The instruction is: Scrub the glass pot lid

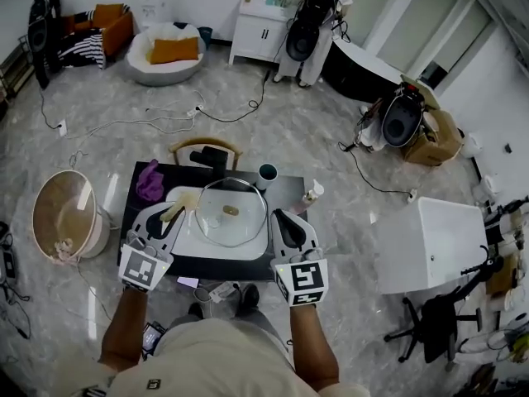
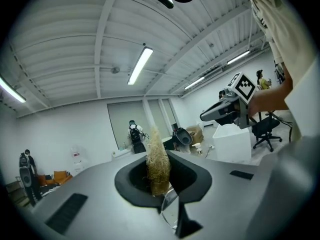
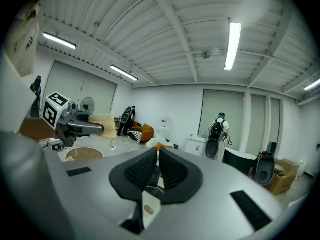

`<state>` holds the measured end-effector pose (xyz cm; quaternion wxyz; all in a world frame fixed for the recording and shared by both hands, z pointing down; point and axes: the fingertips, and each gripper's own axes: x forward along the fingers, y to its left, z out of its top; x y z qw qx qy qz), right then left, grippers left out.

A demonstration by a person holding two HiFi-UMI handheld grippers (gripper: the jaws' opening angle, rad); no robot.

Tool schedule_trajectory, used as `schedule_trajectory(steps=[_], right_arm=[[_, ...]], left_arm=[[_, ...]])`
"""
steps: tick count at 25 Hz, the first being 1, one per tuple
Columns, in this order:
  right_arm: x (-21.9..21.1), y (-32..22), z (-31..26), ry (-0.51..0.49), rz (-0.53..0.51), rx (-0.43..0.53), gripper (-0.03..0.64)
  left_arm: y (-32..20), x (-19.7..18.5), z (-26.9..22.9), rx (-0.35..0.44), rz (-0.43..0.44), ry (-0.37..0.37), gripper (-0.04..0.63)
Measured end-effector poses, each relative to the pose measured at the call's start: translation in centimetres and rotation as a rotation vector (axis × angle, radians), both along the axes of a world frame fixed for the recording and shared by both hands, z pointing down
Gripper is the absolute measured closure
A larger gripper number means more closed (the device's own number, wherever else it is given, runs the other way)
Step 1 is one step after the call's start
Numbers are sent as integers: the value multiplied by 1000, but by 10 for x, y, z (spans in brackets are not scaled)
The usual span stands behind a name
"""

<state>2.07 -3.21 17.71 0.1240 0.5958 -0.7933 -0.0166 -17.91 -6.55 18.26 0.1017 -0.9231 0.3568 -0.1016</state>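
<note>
While my left gripper point(image 2: 161, 180) has its fingers clamped on a tuft of tan fibre scrubber point(image 2: 158, 156) that stands up out of them, my right gripper point(image 3: 157, 170) has its fingers drawn to a thin slit. A pale sliver sits in that slit. I judge it to be the rim of the glass pot lid point(image 1: 216, 222), though that view alone does not settle it. From the head view, the scrubber hangs to the left of the lid's wooden knob point(image 1: 231, 211), just outside the rim, and the right fingers meet the rim on the knob's right. Around the knob the lid lies in a white tray point(image 1: 183, 240) on the dark desk point(image 1: 288, 187).

What worries me is that a narrow pinch on a glass edge gives little hold. A firm sideways scrub from the left could slide the rim out of the right fingers or skate the lid across the tray. The scrubber is gripped low, so heavy pressure may fold it or drag it loose.

The lid rests dome and knob upward, about level as far as I can tell. Being round, it has no long axis; its oval look comes only from the camera's slant.
</note>
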Motion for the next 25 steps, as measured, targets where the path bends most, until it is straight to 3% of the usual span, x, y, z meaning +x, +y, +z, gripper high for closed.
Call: schedule_trajectory(steps=[3, 5, 11, 16, 19, 25], right_arm=[[10, -16, 2, -8, -49, -4, 589], [17, -24, 8, -12, -66, -11, 589], [40, -49, 29, -24, -72, -16, 589], [62, -74, 56, -38, -49, -19, 589], [75, -88, 84, -50, -27, -45, 589], [91, -111, 143, -36, -3, -78, 589]], left_arm=[[-15, 13, 3, 79, -27, -74, 548], [-22, 24, 8, 84, -44, -95, 548], [-46, 53, 45, -48, -99, -69, 548], [-72, 67, 92, -53, -119, -164, 548], [-88, 74, 130, -119, -152, -181, 548], [-128, 76, 209, -147, -217, -258, 548]])
